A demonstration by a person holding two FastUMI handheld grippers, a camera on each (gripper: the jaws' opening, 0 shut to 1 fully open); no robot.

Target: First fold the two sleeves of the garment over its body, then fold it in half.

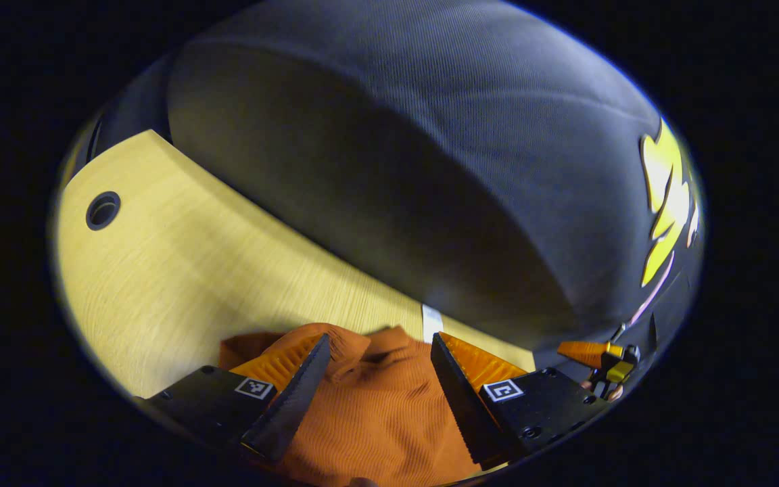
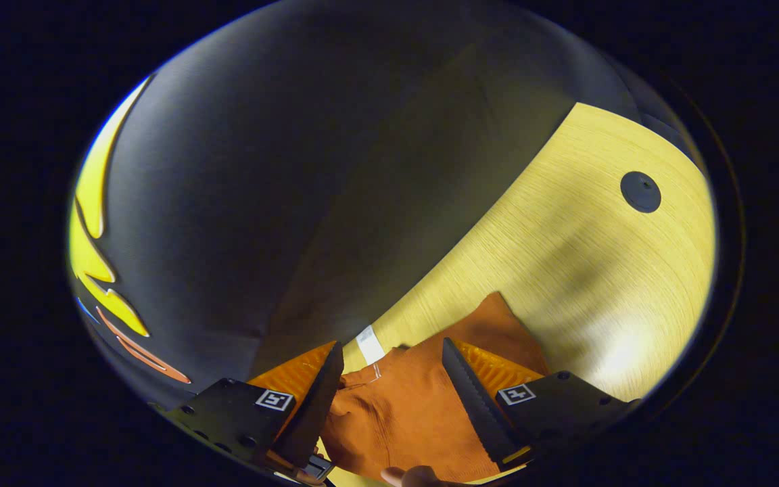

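An orange ribbed garment [image 1: 376, 412] lies on the pale wooden table [image 1: 180, 270], bunched at its near edge. My left gripper [image 1: 381, 345] hovers over it, open, with the cloth showing in the wide gap between its fingers. The other gripper [image 1: 596, 358] shows small at the far right of the left gripper view, beside the table's edge. In the right gripper view the garment [image 2: 416, 406] spreads under my right gripper [image 2: 391, 348], which is also open above the cloth. A corner of the fabric [image 2: 498, 314] points out onto the table [image 2: 585, 270]. Whether either gripper touches the cloth is unclear.
A short white tape strip [image 1: 432, 321] [image 2: 367, 343] marks the table just past the garment. A round cable hole [image 1: 103, 210] [image 2: 640, 191] sits toward the table's far corner. The black booth wall [image 1: 430, 169] rises right behind the table. A person's fingertip [image 2: 416, 477] shows at the bottom.
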